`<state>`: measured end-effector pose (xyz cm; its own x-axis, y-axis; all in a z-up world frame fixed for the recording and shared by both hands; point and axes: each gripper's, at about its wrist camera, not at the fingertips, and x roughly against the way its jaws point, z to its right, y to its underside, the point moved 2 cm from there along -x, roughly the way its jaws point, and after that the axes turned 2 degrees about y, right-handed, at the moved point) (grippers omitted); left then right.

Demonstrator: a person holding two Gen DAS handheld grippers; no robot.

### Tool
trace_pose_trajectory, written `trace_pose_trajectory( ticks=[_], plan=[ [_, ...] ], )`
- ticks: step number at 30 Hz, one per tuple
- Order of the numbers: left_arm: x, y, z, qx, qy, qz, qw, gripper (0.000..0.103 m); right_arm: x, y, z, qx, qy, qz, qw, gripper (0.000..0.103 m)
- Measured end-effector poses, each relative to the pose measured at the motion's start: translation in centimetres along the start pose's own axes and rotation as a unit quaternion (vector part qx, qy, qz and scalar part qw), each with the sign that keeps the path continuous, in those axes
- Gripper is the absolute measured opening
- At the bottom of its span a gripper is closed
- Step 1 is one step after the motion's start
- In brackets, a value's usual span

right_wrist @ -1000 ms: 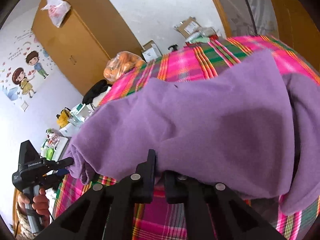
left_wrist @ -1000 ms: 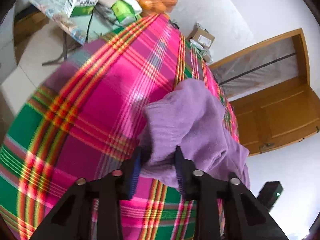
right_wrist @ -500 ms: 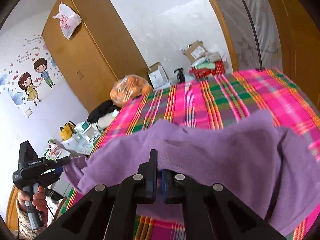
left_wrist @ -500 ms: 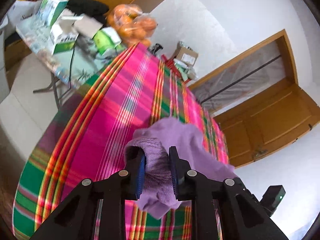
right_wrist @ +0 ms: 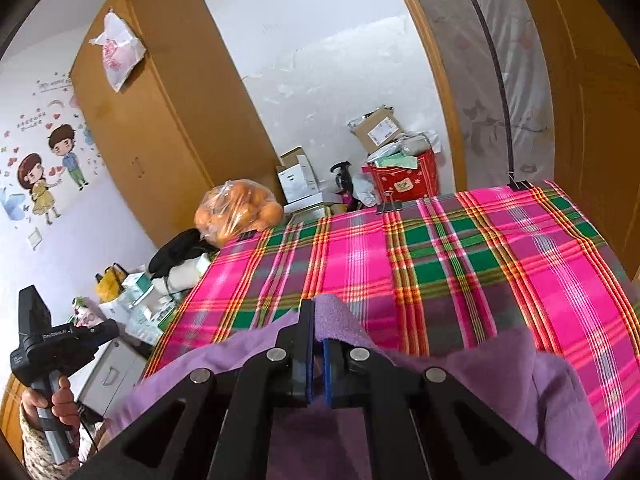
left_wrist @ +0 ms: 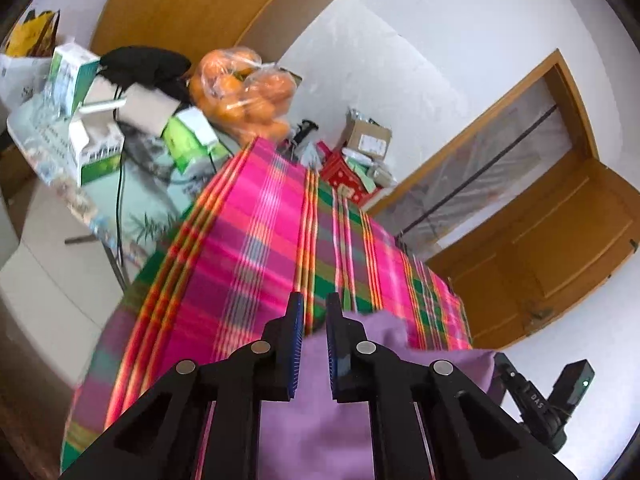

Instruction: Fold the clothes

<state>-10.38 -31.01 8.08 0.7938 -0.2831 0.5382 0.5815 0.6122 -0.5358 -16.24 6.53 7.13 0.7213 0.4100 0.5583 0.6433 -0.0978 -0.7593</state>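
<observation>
The right gripper (right_wrist: 316, 322) is clamped on a fold of the purple cloth (right_wrist: 500, 364). The left gripper (left_wrist: 311, 316) has a narrow gap between its fingers, with the cloth beneath them; whether it pinches any I cannot tell. The cloth hangs over the plaid-covered desk (right_wrist: 460, 248).
</observation>
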Motion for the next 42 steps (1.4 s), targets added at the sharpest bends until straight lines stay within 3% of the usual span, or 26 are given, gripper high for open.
trace_pose_trajectory(
  ticks=[5, 8, 12, 16, 17, 19, 23, 30, 33, 38, 40, 42],
  plan=[
    [-1.3, 0.1, 0.3, -0.005, 0.009, -0.026, 0.9996, 0.01, -3.1, -1.3, 0.8, -0.012, 0.01, -0.017, 1.0, 0.003],
    [-1.6, 1.8, 0.0, -0.027, -0.003, -0.054, 0.9982, 0.012, -4.3, -1.7, 0.4, -0.005, 0.003, -0.026, 1.0, 0.003],
    [-1.2, 4.2, -1.8, -0.018, -0.015, -0.083, 0.9963, 0.018, -5.0, -1.1, 0.3, -0.01, -0.008, -0.035, 0.999, 0.004],
    [-0.2, 6.3, -3.7, 0.015, -0.012, -0.1, 0.9948, 0.029, -5.1, -0.3, 0.7, -0.017, -0.007, -0.043, 0.999, 0.004],
    [0.0, 6.8, -3.9, 0.024, -0.006, -0.105, 0.9942, 0.04, -5.0, -0.3, 0.8, -0.02, -0.006, -0.043, 0.999, 0.004],
    [0.4, 8.0, -4.4, 0.043, 0.005, -0.114, 0.9925, 0.051, -4.9, -0.2, 1.1, -0.025, -0.007, -0.044, 0.999, 0.004],
    [1.1, 10.2, -5.3, 0.08, 0.028, -0.134, 0.9874, 0.059, -4.8, 0.0, 1.2, -0.026, -0.006, -0.046, 0.999, 0.004],
    [2.0, 13.9, -6.2, 0.137, 0.075, -0.159, 0.9747, 0.064, -4.8, 0.4, 1.0, -0.022, -0.005, -0.046, 0.999, 0.004],
    [0.9, 14.9, -5.5, 0.14, 0.075, -0.184, 0.9701, 0.064, -4.8, 0.6, 1.1, -0.025, -0.006, -0.048, 0.999, 0.004],
    [-0.2, 14.5, -4.6, 0.15, 0.071, -0.176, 0.9703, 0.064, -4.4, 0.7, 1.1, -0.028, -0.011, -0.047, 0.998, 0.004],
    [-0.5, 14.1, -4.4, 0.153, 0.065, -0.169, 0.9715, 0.06, -4.2, 0.7, 1.2, -0.026, -0.013, -0.046, 0.999, 0.004],
    [-0.6, 13.6, -4.1, 0.15, 0.059, -0.162, 0.9736, 0.041, -3.9, 0.6, 1.2, -0.023, -0.013, -0.046, 0.999, 0.004]
  ],
)
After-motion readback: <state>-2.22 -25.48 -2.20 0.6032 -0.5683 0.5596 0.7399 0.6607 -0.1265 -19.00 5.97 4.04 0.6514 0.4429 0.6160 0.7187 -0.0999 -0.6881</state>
